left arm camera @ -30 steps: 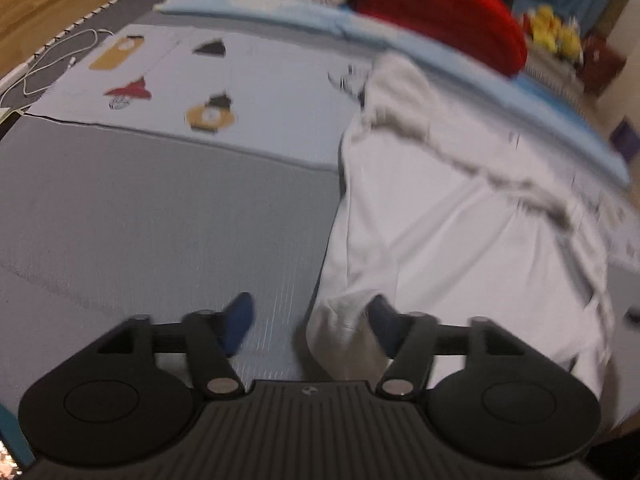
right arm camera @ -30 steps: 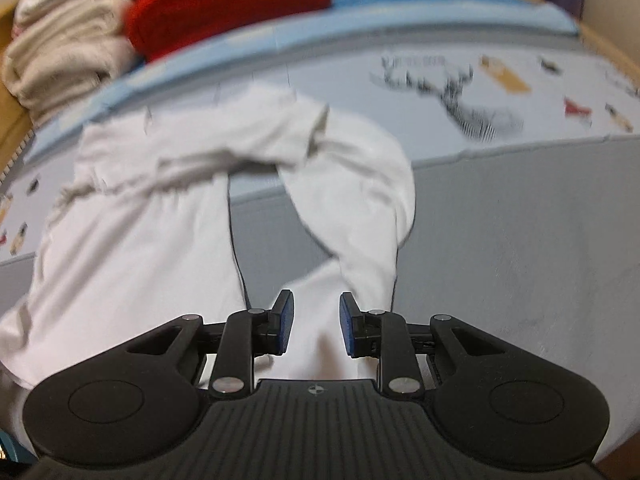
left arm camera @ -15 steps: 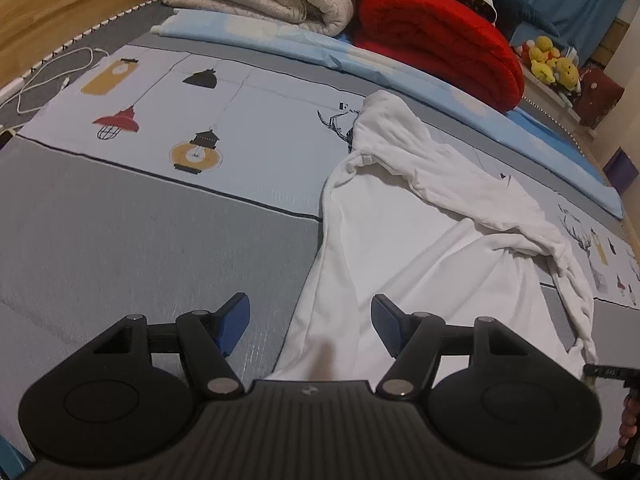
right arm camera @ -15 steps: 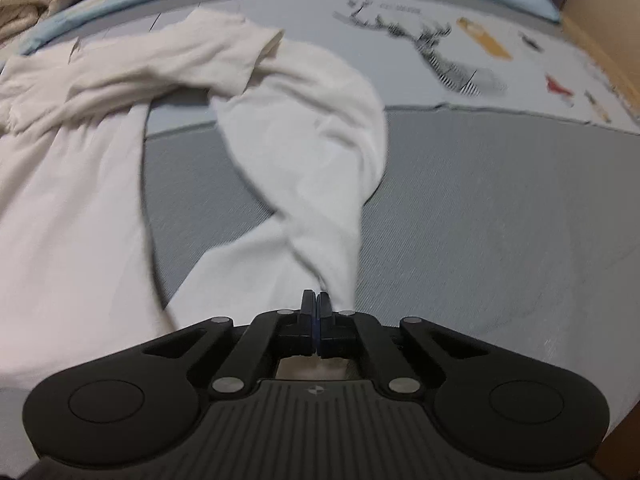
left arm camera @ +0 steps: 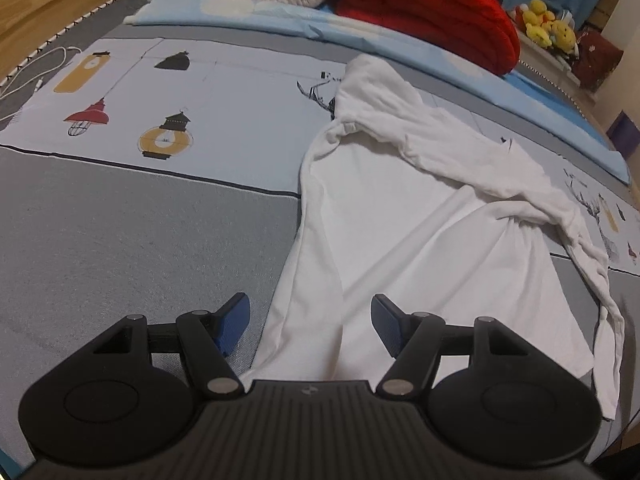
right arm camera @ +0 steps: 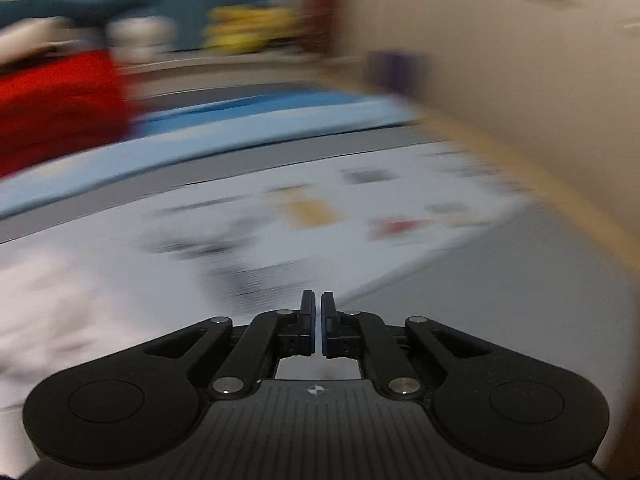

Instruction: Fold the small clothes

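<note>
The white shirt (left arm camera: 420,232) lay spread on the bed (left arm camera: 132,232). The left gripper (left arm camera: 310,322) hung over its near hem, fingers wide apart. The right gripper (right arm camera: 317,322) showed fingers nearly together with nothing visible between them; its view was blurred.

On my left wrist feed the light is warm, dim indoor light, soft and even – no glare, only a faint shadow under the left gripper (left arm camera: 309,322) on the grey bedspread (left arm camera: 120,248). That view is sharp; the white garment (left arm camera: 420,240) shows its creases clearly and is not blown out. Fisheye bending curves the bed edges, and the corners go black. My right wrist feed is heavily smeared sideways – the red blanket (right arm camera: 60,112), the printed sheet (right arm camera: 300,216) and the wall (right arm camera: 520,60) are streaks. Only the right gripper (right arm camera: 317,320) itself stays crisp, dark against the blur
</note>
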### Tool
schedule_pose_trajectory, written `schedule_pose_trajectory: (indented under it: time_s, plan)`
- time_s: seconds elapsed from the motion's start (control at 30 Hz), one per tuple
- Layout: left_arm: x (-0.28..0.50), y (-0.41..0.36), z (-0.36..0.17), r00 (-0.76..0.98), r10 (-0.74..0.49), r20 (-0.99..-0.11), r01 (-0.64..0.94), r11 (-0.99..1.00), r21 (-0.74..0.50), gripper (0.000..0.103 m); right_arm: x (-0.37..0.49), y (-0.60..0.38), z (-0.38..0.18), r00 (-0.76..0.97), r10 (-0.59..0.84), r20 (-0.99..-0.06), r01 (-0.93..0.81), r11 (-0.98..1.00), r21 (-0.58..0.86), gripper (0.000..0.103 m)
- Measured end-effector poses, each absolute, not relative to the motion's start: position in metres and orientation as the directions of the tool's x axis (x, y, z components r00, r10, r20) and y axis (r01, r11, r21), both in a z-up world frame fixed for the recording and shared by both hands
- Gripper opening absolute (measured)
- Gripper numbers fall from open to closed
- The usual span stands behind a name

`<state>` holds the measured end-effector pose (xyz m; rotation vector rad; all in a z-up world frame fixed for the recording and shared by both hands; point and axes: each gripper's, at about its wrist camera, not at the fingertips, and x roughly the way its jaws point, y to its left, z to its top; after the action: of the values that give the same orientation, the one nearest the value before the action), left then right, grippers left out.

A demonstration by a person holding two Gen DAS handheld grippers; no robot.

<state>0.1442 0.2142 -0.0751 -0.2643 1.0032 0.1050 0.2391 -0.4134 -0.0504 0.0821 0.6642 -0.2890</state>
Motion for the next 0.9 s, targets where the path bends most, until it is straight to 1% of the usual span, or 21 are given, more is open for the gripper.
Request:
schedule_pose_trajectory:
  time_s: [0.03, 0.1, 0.13, 0.17, 0.2, 0.23, 0.3, 0.4, 0.47, 0.5, 0.53, 0.57, 0.6, 0.63, 0.7, 0.73, 0.83, 0.9]
  plan:
    - [0.146, 0.215, -0.076, 0.532, -0.032, -0.846, -0.212, 0.962, -0.17, 0.072, 0.236, -0.396, -0.052, 0.76, -0.091, -0.643, 0.157, 0.987, 0.045, 0.004]
    - [0.149, 0.215, -0.08, 0.517, -0.024, -0.855, -0.224, 0.961, -0.163, 0.072, 0.229, -0.354, -0.056, 0.723, 0.146, -0.675, -0.076, 0.988, 0.132, 0.01]
    - [0.15, 0.214, -0.082, 0.507, -0.022, -0.861, -0.225, 0.962, -0.157, 0.072, 0.225, -0.337, -0.059, 0.689, 0.224, -0.69, -0.153, 0.975, 0.163, 0.018]
    - [0.15, 0.212, -0.085, 0.493, -0.019, -0.87, -0.222, 0.964, -0.147, 0.072, 0.221, -0.319, -0.066, 0.632, 0.305, -0.713, -0.23, 0.952, 0.204, 0.024]
    - [0.15, 0.211, -0.087, 0.481, -0.017, -0.876, -0.216, 0.967, -0.137, 0.072, 0.219, -0.304, -0.074, 0.571, 0.353, -0.741, -0.277, 0.933, 0.231, 0.032]
    - [0.149, 0.21, -0.089, 0.473, -0.017, -0.881, -0.21, 0.969, -0.131, 0.072, 0.217, -0.292, -0.083, 0.52, 0.367, -0.772, -0.297, 0.924, 0.239, 0.035]
    - [0.147, 0.21, -0.092, 0.464, -0.021, -0.886, -0.202, 0.971, -0.129, 0.072, 0.211, -0.27, -0.104, 0.416, 0.359, -0.836, -0.323, 0.917, 0.234, 0.035]
    - [0.142, 0.215, -0.096, 0.45, -0.025, -0.893, -0.211, 0.968, -0.134, 0.072, 0.202, -0.252, -0.117, 0.352, 0.335, -0.874, -0.34, 0.916, 0.214, 0.035]
    - [0.139, 0.216, -0.099, 0.436, -0.033, -0.899, -0.211, 0.968, -0.138, 0.07, 0.195, -0.245, -0.117, 0.356, 0.312, -0.881, -0.358, 0.916, 0.18, 0.026]
    - [0.138, 0.216, -0.102, 0.426, -0.036, -0.904, -0.204, 0.97, -0.134, 0.065, 0.194, -0.244, -0.119, 0.367, 0.3, -0.88, -0.368, 0.916, 0.159, 0.009]
    - [0.138, 0.216, -0.105, 0.414, -0.033, -0.91, -0.196, 0.973, -0.124, 0.056, 0.192, -0.242, -0.119, 0.372, 0.295, -0.88, -0.375, 0.915, 0.148, 0.004]
    - [0.137, 0.215, -0.109, 0.399, -0.022, -0.917, -0.189, 0.976, -0.106, 0.048, 0.189, -0.242, -0.117, 0.379, 0.292, -0.878, -0.375, 0.916, 0.143, 0.004]
    - [0.136, 0.215, -0.112, 0.385, -0.012, -0.923, -0.184, 0.979, -0.089, 0.026, 0.186, -0.244, -0.115, 0.39, 0.284, -0.876, -0.372, 0.919, 0.132, 0.004]
    - [0.135, 0.215, -0.114, 0.374, -0.005, -0.928, -0.179, 0.981, -0.077, 0.009, 0.183, -0.245, -0.108, 0.405, 0.276, -0.872, -0.361, 0.924, 0.125, 0.004]
    - [0.128, 0.218, -0.111, 0.391, 0.011, -0.92, -0.189, 0.98, -0.069, 0.005, 0.181, -0.256, -0.093, 0.44, 0.283, -0.853, -0.301, 0.941, 0.157, 0.003]
    - [0.125, 0.22, -0.106, 0.408, 0.012, -0.913, -0.196, 0.978, -0.075, 0.005, 0.176, -0.266, -0.081, 0.461, 0.287, -0.839, -0.26, 0.948, 0.182, 0.003]
    - [0.108, 0.226, -0.087, 0.474, -0.066, -0.878, -0.198, 0.964, -0.179, 0.005, 0.153, -0.298, -0.049, 0.511, 0.269, -0.816, -0.149, 0.963, 0.224, 0.003]
    - [0.094, 0.221, -0.076, 0.505, -0.114, -0.855, -0.147, 0.965, -0.216, 0.005, 0.127, -0.323, -0.033, 0.512, 0.27, -0.815, -0.094, 0.961, 0.26, 0.003]
